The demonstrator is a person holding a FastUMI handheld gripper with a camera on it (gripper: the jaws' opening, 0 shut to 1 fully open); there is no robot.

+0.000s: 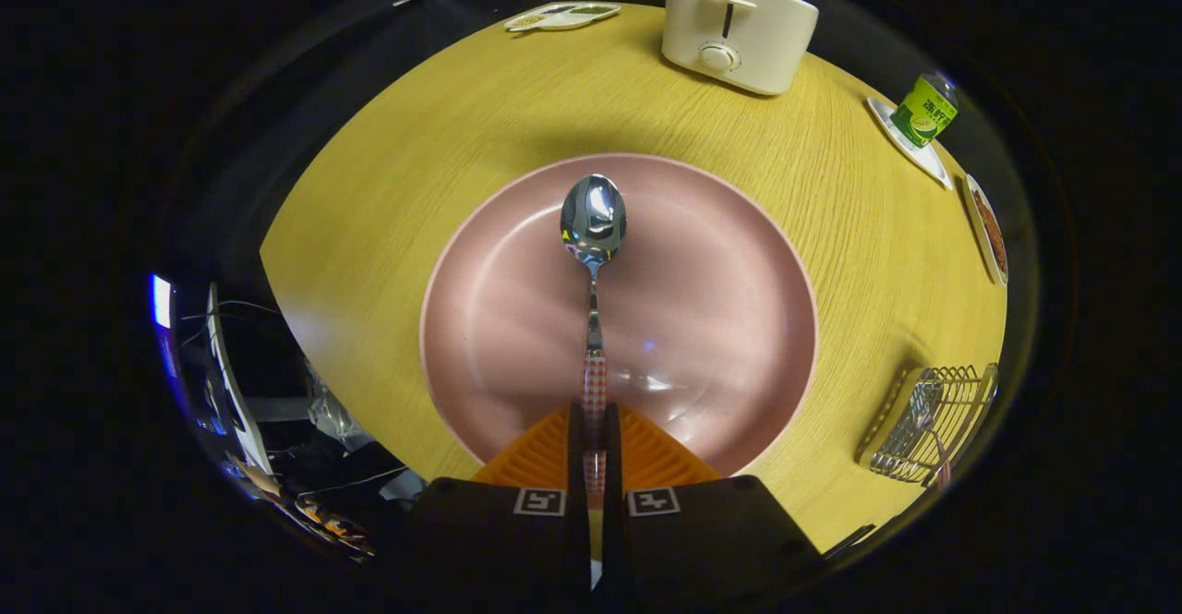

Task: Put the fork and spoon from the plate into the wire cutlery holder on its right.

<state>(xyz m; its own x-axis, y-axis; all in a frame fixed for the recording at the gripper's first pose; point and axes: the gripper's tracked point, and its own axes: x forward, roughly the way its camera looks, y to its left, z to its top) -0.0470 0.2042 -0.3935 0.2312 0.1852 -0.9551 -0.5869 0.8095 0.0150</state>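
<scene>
Spoon (594, 226) clamped in closed claw (594, 429)

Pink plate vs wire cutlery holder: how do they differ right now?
The round pink plate is solid and lies flat ahead of the fingers; the metal wire cutlery holder is open mesh, off to its right. The gripper clamps the red-checked steel spoon over the plate. Both sit on the wooden table.

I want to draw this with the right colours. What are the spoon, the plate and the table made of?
Spoon: shiny metal, its bowl mirrors the lights; the checked red-and-white handle, clamped in the gripper, may be plastic. Plate: pink with a soft gloss, probably glazed ceramic or plastic. Table: yellow wood grain, maybe just a printed layer.
</scene>
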